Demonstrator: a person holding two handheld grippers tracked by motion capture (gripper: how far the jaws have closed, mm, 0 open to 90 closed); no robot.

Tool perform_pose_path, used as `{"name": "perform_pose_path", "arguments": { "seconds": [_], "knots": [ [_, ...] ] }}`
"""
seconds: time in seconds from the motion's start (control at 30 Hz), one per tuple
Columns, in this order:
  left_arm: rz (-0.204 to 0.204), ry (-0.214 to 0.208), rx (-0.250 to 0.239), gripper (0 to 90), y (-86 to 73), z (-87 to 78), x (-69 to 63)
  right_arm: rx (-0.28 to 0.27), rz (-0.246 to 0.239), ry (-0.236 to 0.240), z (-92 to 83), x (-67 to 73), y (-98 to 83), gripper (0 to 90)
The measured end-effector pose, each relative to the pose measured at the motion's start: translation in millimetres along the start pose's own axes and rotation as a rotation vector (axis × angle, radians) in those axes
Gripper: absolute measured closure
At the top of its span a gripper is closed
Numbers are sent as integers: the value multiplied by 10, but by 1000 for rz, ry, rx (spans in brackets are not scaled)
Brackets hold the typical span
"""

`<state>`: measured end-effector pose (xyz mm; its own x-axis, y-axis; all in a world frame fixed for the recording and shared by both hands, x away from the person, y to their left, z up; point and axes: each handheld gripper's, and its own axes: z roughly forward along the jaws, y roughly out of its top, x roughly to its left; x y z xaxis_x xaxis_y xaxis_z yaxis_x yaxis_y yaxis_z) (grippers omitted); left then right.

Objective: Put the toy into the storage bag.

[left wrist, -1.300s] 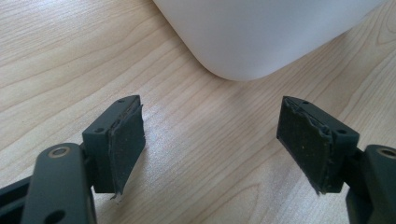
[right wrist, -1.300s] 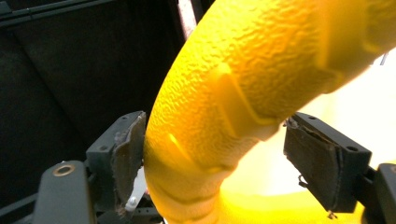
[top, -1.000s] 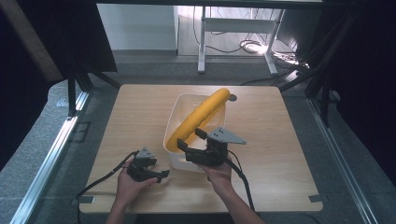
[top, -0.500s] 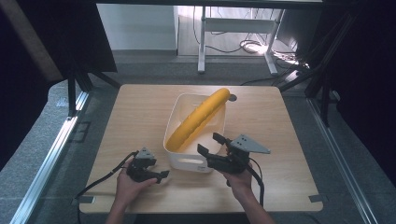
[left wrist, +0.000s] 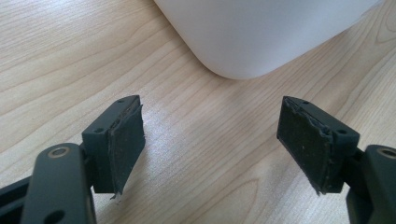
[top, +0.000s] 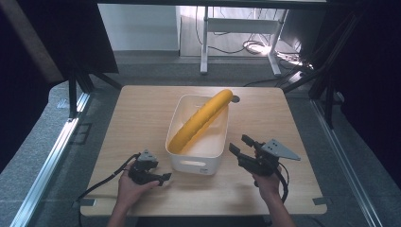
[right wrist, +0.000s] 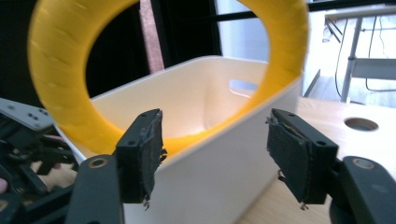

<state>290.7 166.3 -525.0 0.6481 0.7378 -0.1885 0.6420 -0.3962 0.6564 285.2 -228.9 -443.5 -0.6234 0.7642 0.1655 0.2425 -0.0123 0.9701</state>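
Yellow ring [top: 202, 119] upright in white bin [top: 193, 163]

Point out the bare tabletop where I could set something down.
Free: the wide strip left of the white bin out to the table edge, and the strip right of it. Crowded: the near edge, where the left gripper and right gripper flank the bin holding the yellow ring.

Your grippers are black: the right gripper [top: 242, 146] carries a grey three-cornered plate, the left gripper [top: 163, 178] trails a black cable.

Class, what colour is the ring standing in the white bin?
Yellow: the ring in the bin shows best in the high view.
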Motion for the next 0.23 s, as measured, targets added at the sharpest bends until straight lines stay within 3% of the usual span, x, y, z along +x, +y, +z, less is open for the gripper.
{"name": "perform_pose_path", "arguments": {
  "seconds": [0.13,0.23],
  "knots": [
    [0,1,0,234,1,-1,1,16,10,-6,-24,-95,-65,386],
    [1,3,-1,234,5,-5,6,15,-14,-4,-33,-106,-66,384]
  ]
}}
